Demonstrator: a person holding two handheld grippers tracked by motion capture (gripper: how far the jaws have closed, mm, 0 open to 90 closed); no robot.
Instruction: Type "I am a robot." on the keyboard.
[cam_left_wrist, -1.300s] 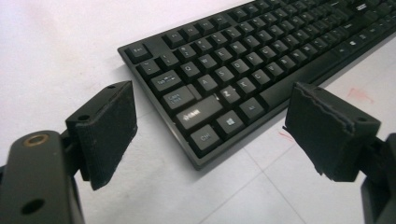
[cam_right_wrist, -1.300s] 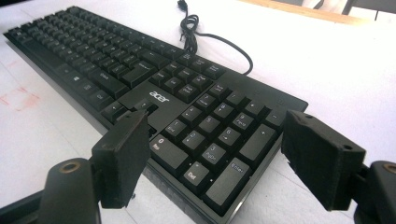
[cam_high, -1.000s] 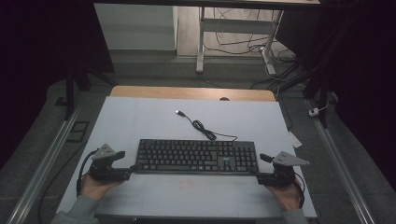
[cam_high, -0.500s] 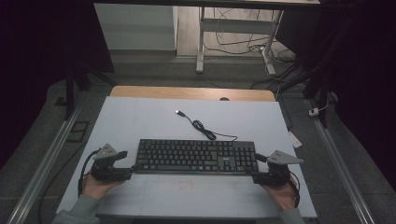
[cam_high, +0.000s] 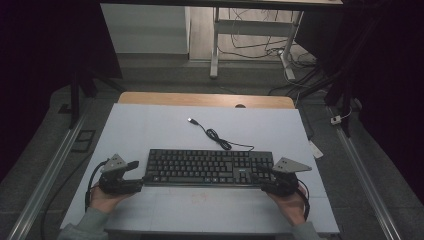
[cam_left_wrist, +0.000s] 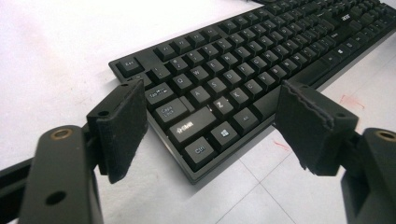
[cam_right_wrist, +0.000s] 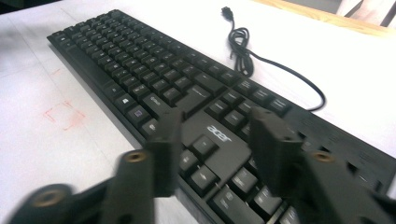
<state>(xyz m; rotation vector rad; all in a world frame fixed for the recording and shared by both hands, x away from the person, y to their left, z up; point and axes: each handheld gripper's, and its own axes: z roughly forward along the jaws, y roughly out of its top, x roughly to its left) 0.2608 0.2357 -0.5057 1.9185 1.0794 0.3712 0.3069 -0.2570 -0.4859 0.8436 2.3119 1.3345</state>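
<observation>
Left gripper (cam_high: 134, 175): sitting at the near left of the table (cam_high: 150, 125), in the person's left hand (cam_high: 102, 197). Its jaws are standing wide apart, reaching toward the left end of the keyboard (cam_high: 209, 168). In the left gripper view (cam_left_wrist: 210, 123) one pad is hanging just beside the Tab and Caps Lock corner, the other over the front edge near the space bar; neither is pressing on the keyboard (cam_left_wrist: 243, 79). Nothing is being held.

Right gripper (cam_high: 264, 178): sitting at the near right, in the right hand (cam_high: 292, 205). Its jaws have just been closing and are now standing at about half width. In the right gripper view (cam_right_wrist: 215, 140) they are hanging over the right-hand key block, near the white logo, with keys showing between them. The picture is blurred, so whether the pads are touching the keyboard (cam_right_wrist: 154, 79) cannot be told; no grip is showing.

Keyboard: black, lying flat across the near middle of the table, long side running left to right, between the two grippers.

Cable (cam_high: 220, 140): black, running from the keyboard's far edge, curling in a small loop and ending in a plug (cam_high: 190, 120) lying loose toward the middle of the table.

Table: pale sheet on top, with faint red marks just in front of the keyboard and a wooden strip (cam_high: 200, 99) along the far edge.
</observation>
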